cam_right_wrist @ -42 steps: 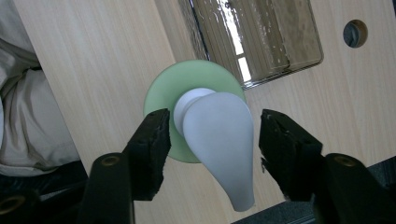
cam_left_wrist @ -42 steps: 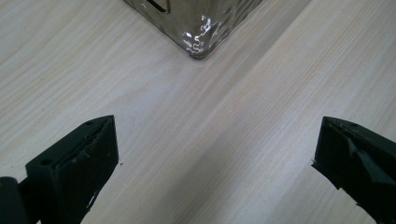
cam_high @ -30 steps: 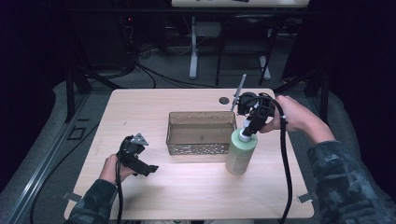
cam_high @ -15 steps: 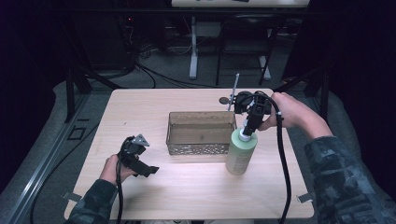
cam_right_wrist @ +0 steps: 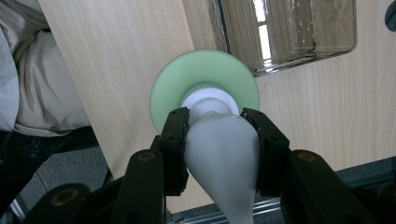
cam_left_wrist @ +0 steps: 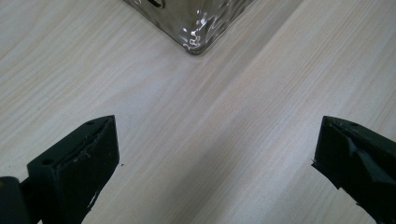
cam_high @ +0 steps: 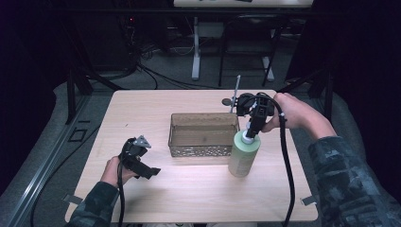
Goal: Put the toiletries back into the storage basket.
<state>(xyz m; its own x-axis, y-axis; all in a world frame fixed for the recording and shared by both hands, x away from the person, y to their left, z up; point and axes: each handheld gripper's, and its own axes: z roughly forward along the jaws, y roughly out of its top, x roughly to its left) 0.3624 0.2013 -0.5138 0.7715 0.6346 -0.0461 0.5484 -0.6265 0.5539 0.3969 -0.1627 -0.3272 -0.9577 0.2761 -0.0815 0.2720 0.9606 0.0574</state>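
A pale green pump bottle (cam_high: 243, 158) stands upright on the wooden table (cam_high: 142, 109), just right of a clear, wavy-walled basket (cam_high: 203, 147). My right gripper (cam_high: 249, 132) comes down on it from above and is shut on its white pump head (cam_right_wrist: 222, 158); in the right gripper view the green shoulder (cam_right_wrist: 205, 70) shows beyond the jaws (cam_right_wrist: 215, 126). At the front left my left gripper (cam_high: 149, 171) rests low over bare wood. It (cam_left_wrist: 215, 163) is open with nothing between its fingers, and a corner of the basket (cam_left_wrist: 196, 28) lies ahead.
A small dark disc (cam_high: 227, 100) and a thin grey rod (cam_high: 235, 90) stand at the table's back edge beside the right hand. A cable (cam_high: 286, 165) trails from the right gripper over the table's right front. Dark frame legs and cables lie beyond the table.
The right gripper has tilted slightly over the pump head. The bottle, the basket and the left gripper have kept their places.
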